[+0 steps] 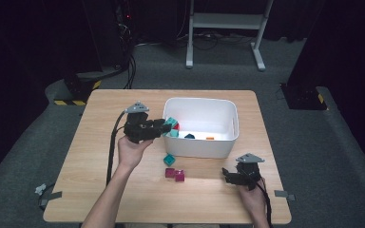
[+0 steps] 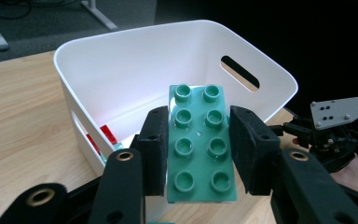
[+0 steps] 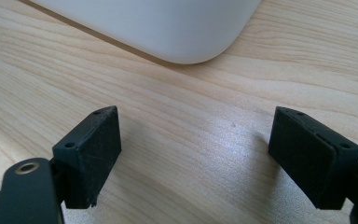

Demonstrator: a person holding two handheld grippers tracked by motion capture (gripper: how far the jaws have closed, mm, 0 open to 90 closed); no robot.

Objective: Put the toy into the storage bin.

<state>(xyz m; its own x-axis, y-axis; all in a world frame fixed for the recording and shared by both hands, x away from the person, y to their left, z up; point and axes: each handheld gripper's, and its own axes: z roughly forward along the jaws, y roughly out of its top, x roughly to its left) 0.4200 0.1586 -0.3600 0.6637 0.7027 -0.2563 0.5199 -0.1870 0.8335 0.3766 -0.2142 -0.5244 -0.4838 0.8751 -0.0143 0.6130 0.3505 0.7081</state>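
Jaws of the left gripper (image 2: 200,154) clamp a teal studded plastic brick (image 2: 200,144) above the near rim of the white plastic bin (image 2: 121,51), while the right gripper (image 3: 196,158) hangs spread and unloaded over the wooden table (image 3: 191,116).

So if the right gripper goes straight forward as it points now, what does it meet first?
Probably the white bin: its rounded corner lies ahead of the open right gripper, with bare table between. Depth is unclear.
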